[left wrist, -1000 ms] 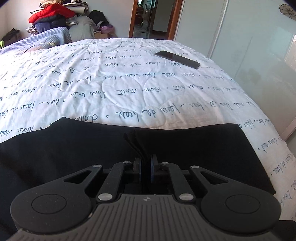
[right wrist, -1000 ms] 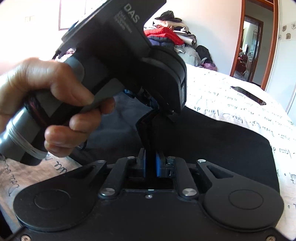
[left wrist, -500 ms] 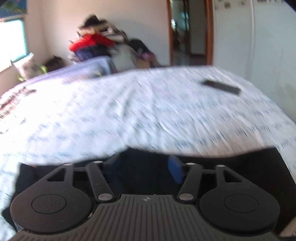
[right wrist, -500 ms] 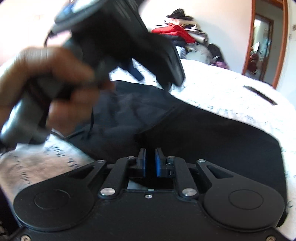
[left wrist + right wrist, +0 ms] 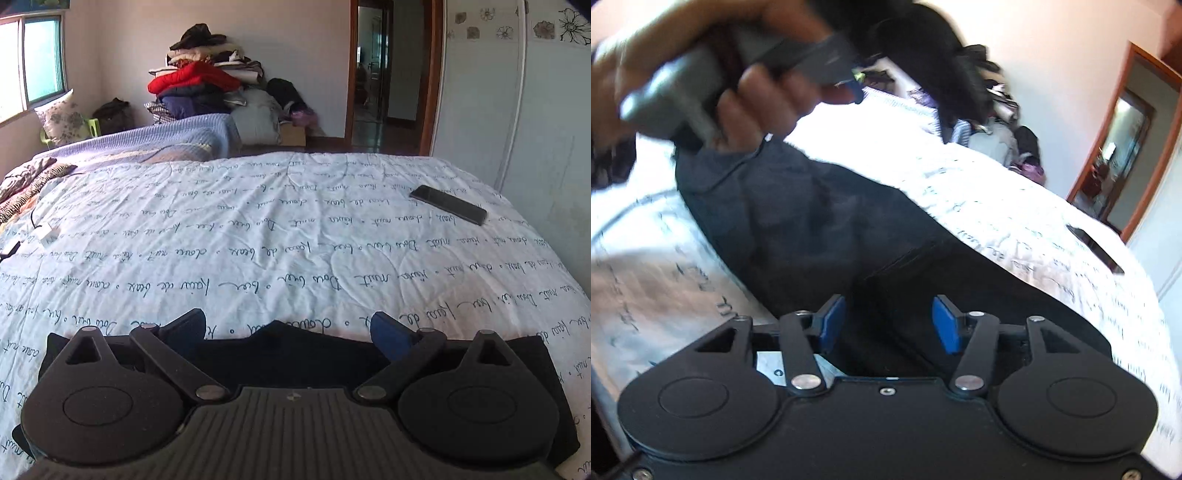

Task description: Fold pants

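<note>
We saw the left gripper [image 5: 288, 326] with its fingers spread wide above the black pants [image 5: 295, 354], holding nothing. The right gripper [image 5: 888, 323] also stood spread, its blue pads [image 5: 945, 325] apart over the folded pants [image 5: 820, 236], which lay on the script-printed bedspread [image 5: 258, 229]. A dark phone [image 5: 447, 204] rested well apart toward the far right edge.

Daylight is coming in from the window [image 5: 35, 62] at upper left, keeping the left wrist view bright and sharp. The right wrist view is smearing with motion blur, the wall [image 5: 1052, 55] is glaring pink-white, and fisheye distortion is bending both frames' edges.
</note>
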`<state>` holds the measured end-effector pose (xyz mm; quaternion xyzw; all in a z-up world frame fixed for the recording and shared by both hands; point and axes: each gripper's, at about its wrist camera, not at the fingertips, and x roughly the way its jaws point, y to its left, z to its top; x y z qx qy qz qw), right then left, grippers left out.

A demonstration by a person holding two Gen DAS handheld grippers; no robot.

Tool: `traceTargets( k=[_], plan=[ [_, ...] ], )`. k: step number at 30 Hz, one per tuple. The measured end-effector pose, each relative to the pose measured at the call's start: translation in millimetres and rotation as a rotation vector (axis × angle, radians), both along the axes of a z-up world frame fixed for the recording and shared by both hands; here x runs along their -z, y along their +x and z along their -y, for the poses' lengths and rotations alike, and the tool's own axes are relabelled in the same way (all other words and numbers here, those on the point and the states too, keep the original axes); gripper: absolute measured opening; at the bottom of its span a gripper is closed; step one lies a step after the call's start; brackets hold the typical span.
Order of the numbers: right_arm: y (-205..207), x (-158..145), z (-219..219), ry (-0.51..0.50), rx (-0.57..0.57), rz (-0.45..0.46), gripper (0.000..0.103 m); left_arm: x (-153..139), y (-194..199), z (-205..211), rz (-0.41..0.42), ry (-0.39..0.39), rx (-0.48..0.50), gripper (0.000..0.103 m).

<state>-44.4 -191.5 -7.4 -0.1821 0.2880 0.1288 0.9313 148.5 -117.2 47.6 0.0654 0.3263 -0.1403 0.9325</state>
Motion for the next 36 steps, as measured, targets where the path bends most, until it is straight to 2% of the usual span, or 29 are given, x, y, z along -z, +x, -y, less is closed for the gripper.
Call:
traceTargets(
  k=[2,5,6,7,12,15,17,19,21,22,24,26,28,29,32,34,36],
  plan=[
    [9,7,-9,-0.027,-0.008,-0.018,0.039,7,-2,1,-0.006,0.038,0.023,0.097],
    [20,12,-12,-0.041,0.008,-0.015,0.029,17,-6,1,-0.007,0.090,0.044,0.097],
    [21,11,-13,-0.033,0.012,-0.017,0.013,20,-5,2,-0.018,0.096,0.046,0.097],
    [20,9,-14,-0.041,0.021,-0.003,0.011,23,-4,1,-0.034,0.093,0.046,0.097],
    [-1,-2,-15,-0.036,-0.023,-0.016,0.011,25,0,-8,-0.059,0.039,0.029,0.097],
    [-2,4,-19,-0.037,-0.008,-0.015,0.012,29,3,1,-0.082,0.016,0.042,0.097],
    [0,6,-13,-0.027,-0.017,-0.034,0.013,34,1,15,-0.100,0.014,0.080,0.097],
    [-12,-11,7,0.040,-0.033,-0.046,0.013,38,-7,29,-0.087,0.041,0.143,0.097],
    [-22,-31,42,0.123,0.035,-0.025,0.013,41,-19,40,-0.043,0.060,0.196,0.097],
    [-22,-38,63,0.132,0.103,-0.017,0.013,44,-24,45,-0.027,0.069,0.222,0.097],
    [-16,-42,105,0.082,0.248,-0.001,0.013,53,-29,59,-0.027,0.103,0.269,0.097],
    [4,-35,141,0.041,0.362,-0.028,0.013,69,-29,73,-0.056,0.150,0.281,0.097],
    [23,-28,167,0.087,0.380,-0.061,0.013,87,-26,82,-0.085,0.200,0.272,0.099],
    [33,-25,175,0.115,0.376,-0.073,0.013,95,-24,83,-0.084,0.202,0.259,0.102],
    [63,-9,192,0.186,0.369,-0.123,0.013,97,-24,76,-0.080,0.163,0.238,0.102],
    [76,0,202,0.192,0.420,-0.131,0.012,94,-22,76,-0.088,0.168,0.244,0.102],
    [73,-4,207,0.231,0.488,-0.108,0.012,87,-22,76,-0.096,0.179,0.238,0.101]
  ],
)
